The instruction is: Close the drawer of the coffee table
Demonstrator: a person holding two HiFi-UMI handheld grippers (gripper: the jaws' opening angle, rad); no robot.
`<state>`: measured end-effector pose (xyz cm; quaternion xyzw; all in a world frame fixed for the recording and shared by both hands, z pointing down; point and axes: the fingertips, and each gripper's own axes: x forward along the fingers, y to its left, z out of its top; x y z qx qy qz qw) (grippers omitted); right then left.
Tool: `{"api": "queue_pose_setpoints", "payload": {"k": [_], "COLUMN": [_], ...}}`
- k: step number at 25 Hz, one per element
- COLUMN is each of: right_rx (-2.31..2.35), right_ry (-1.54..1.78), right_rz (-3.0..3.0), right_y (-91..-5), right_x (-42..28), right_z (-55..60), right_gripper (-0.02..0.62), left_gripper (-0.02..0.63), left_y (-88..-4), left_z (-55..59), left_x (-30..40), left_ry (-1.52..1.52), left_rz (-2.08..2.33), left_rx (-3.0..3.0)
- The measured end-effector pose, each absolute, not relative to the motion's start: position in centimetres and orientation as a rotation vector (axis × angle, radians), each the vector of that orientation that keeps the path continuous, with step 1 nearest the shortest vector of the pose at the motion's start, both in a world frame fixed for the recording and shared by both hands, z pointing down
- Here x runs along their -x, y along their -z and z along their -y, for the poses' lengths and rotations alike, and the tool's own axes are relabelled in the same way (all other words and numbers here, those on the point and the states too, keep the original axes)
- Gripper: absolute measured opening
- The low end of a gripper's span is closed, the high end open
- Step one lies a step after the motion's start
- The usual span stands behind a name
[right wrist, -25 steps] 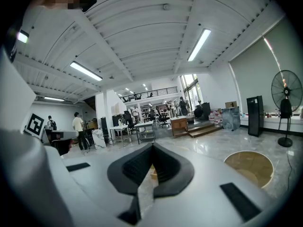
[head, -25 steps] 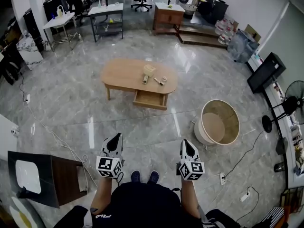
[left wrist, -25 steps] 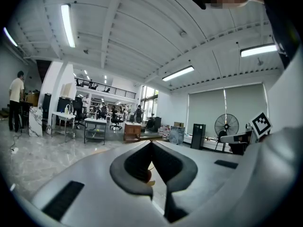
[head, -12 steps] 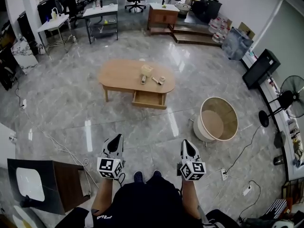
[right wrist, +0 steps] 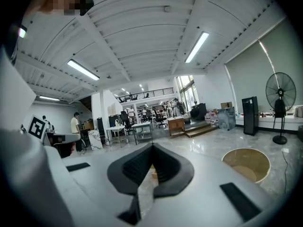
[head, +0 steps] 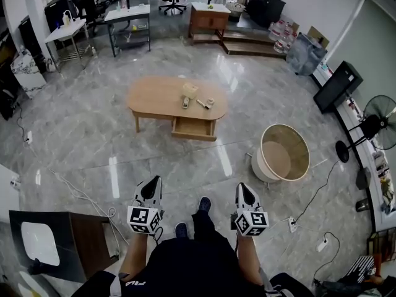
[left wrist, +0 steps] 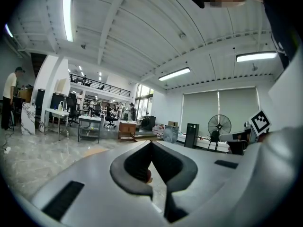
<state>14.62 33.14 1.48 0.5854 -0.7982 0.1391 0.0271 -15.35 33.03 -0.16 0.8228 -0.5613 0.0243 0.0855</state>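
Observation:
An oval wooden coffee table (head: 158, 94) stands on the marble floor ahead of me in the head view. Its drawer (head: 193, 129) is pulled out toward me on the near side, under the right half of the top. A few small objects (head: 190, 91) lie on the tabletop. My left gripper (head: 153, 183) and right gripper (head: 244, 189) are held low in front of my body, far short of the table, both shut and empty. In the left gripper view the closed tips (left wrist: 151, 143) point across the room; the right gripper view shows closed tips (right wrist: 152, 145) likewise.
A round wooden tub-like stool (head: 281, 156) lies on the floor right of the table. A dark side cabinet (head: 62, 240) is at my lower left. Cables (head: 74, 190) trail over the floor. Desks, chairs and a wooden cabinet (head: 207, 20) stand at the back. A fan (head: 377, 132) stands far right.
I have stepped forward a little; one foot now shows ahead of the other, and the room has shifted slightly. Both grippers keep their pose and stay shut.

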Motion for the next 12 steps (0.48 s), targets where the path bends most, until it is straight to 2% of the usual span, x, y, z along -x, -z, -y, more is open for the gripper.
{"api": "queue_pose_setpoints", "payload": {"k": [12], "right_rx": [-1.783], "right_ry": [-0.428], "right_rz": [2.506], "right_y": [-2.4], "right_x": [-14.0], "right_z": [-27.4], "right_gripper": [0.026], "left_gripper": [0.026], "left_y": [-0.1], "left_z": [-28.7], "left_x": [16.3], "left_ry": [-0.051], "left_rz": [1.726], "left_rx": [-2.428]}}
